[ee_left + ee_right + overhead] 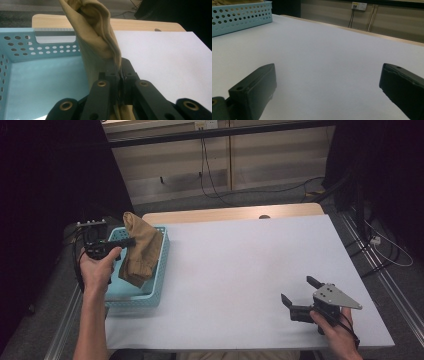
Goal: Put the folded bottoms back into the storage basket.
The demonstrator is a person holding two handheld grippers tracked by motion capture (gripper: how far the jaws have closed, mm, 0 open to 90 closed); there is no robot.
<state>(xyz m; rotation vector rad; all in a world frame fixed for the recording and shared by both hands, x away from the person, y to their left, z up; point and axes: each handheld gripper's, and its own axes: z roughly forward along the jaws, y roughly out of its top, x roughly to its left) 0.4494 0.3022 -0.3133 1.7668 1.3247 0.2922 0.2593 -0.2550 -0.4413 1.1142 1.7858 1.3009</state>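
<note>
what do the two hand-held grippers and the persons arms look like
Both forearms are bare, no sleeves showing. The left hand-held gripper is black, with brass-coloured rivets at its jaw links and a black cable trailing off. The right hand-held gripper is black with blocky jaws, a grey three-cornered plate with small holes on top, and a black cable.

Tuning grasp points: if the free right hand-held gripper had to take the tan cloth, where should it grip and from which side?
Probably the tan cloth's raised top fold, coming from the table side on the right. That part stands above the blue basket's rim, while the lower end sags inside. The left hand-held gripper already pinches its middle.
</note>
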